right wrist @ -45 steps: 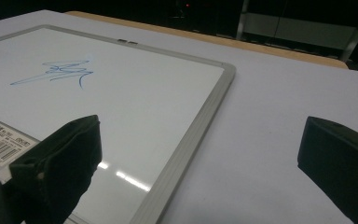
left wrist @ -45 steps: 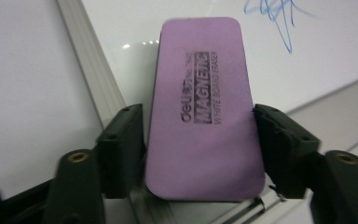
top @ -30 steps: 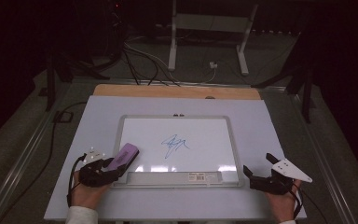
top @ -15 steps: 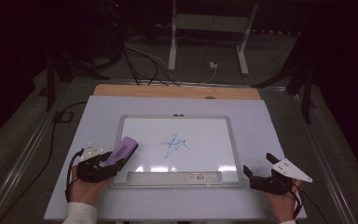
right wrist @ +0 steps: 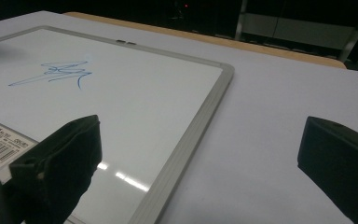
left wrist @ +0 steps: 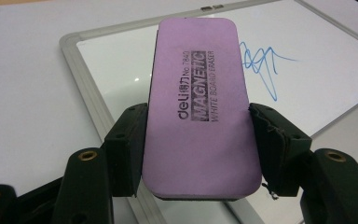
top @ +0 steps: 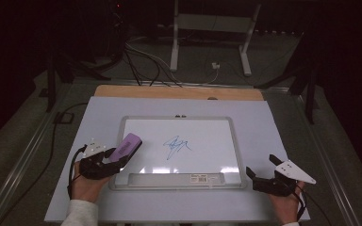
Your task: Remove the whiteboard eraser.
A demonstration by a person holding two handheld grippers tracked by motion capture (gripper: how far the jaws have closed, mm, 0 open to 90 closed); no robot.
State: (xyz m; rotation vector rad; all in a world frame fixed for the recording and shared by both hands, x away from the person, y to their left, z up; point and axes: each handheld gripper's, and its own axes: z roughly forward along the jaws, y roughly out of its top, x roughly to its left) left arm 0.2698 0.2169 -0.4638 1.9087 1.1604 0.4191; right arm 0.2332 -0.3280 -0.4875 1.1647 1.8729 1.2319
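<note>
Since 1 s ago left gripper carried eraser further over whiteboard left edge, jaws clamping its sides. Right gripper idle, jaws spread. Step: approach. Next: lower eraser flat, sweep across blue scribble

Overhead arrangement. A framed whiteboard lies flat on the white desk, bearing a blue scribble near its centre. The left gripper clamps a purple eraser over the board's left edge. The right gripper, jaws apart, rests beside the board's lower right corner.
</note>
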